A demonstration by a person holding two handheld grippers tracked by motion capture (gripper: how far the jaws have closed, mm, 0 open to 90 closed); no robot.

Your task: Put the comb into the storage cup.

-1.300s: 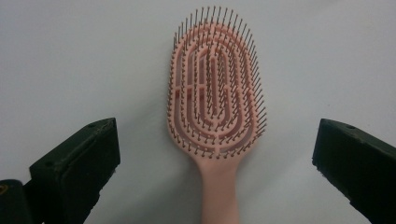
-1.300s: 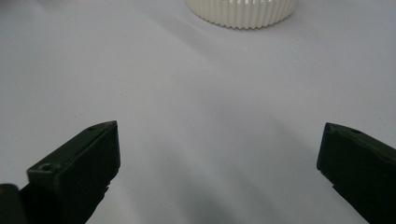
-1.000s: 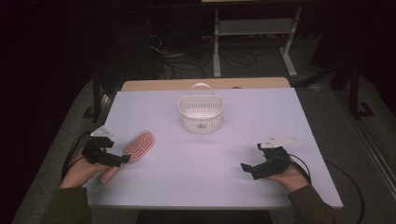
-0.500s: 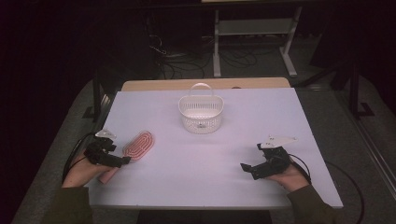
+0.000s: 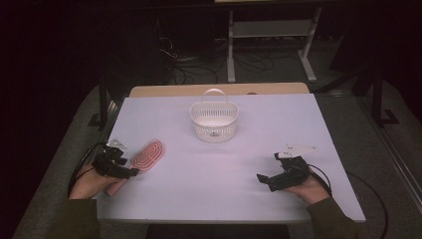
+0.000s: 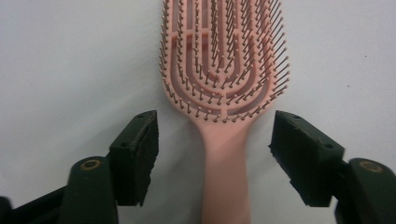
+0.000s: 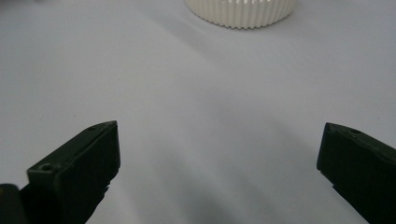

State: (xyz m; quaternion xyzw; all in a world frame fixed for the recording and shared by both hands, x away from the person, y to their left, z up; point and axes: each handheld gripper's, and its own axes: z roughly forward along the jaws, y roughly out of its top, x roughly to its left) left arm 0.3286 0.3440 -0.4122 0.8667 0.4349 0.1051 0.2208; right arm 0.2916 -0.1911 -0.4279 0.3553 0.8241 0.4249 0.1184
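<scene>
High view: the left gripper (image 5: 130,172) lies low over the near left part of the white table (image 5: 259,124), held in the person's left hand (image 5: 89,183), with the pink hairbrush (image 5: 148,155) lying flat and its handle running back between the jaws. From this height the gap between jaw and handle is too small to judge. The right gripper (image 5: 263,179) rests in the right hand (image 5: 308,188) at the near right, well apart from the brush, its jaws pointing toward the table's middle. A white slotted basket (image 5: 214,121) with a hoop handle stands upright ahead of both grippers, toward the far edge. Left gripper view: the left gripper (image 6: 214,140) has its jaws standing apart on either side of the hairbrush (image 6: 224,84); they have just been closing, yet bare table shows between each pad and the handle, so neither pad presses on it. The brush head lies beyond the jaw tips, bristles up, and the handle passes centrally between them. Right gripper view: the right gripper (image 7: 219,154) has its jaws wide apart with only bare table (image 7: 196,107) between them; the ribbed wall of the basket (image 7: 240,11) stands well ahead of the tips.
</scene>
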